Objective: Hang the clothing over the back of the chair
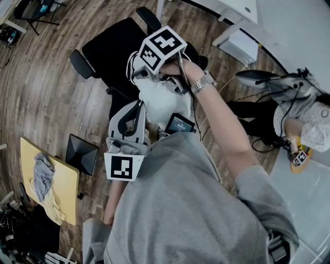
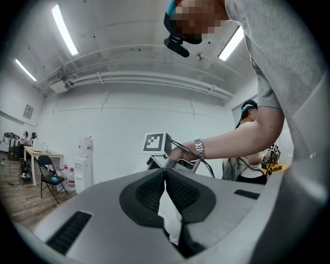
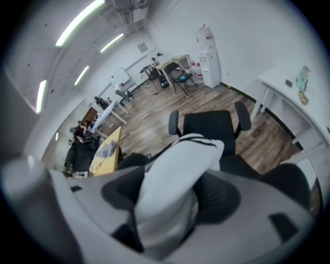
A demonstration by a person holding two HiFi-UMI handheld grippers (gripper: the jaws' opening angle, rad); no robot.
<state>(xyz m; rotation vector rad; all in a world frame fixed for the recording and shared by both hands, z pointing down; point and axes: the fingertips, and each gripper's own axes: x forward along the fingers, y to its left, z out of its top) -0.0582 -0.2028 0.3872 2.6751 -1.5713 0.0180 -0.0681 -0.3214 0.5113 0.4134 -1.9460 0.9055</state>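
A white garment (image 1: pixel 166 100) with black stripes lies over the back of the black office chair (image 1: pixel 105 46). My right gripper (image 1: pixel 138 71) points steeply down above the chair back. In the right gripper view the garment (image 3: pixel 178 165) bulges up between that gripper's (image 3: pixel 172 183) widely spread jaws, and the pads (image 3: pixel 224 196) do not clamp it. My left gripper (image 1: pixel 138 109) sits lower and nearer me. It (image 2: pixel 165 172) is shut on a fold of the white cloth (image 2: pixel 171 219), which hangs below its pads. The chair's seat (image 3: pixel 209 129) and both armrests show beyond the garment.
A yellow table (image 1: pixel 64 180) at the left carries a grey cloth (image 1: pixel 42 172). A black stand (image 1: pixel 81 153) sits on the wood floor beside it. Another person (image 1: pixel 304 124) sits at the right. A white desk (image 1: pixel 234 13) stands behind the chair. A folding chair (image 2: pixel 50 175) stands far off.
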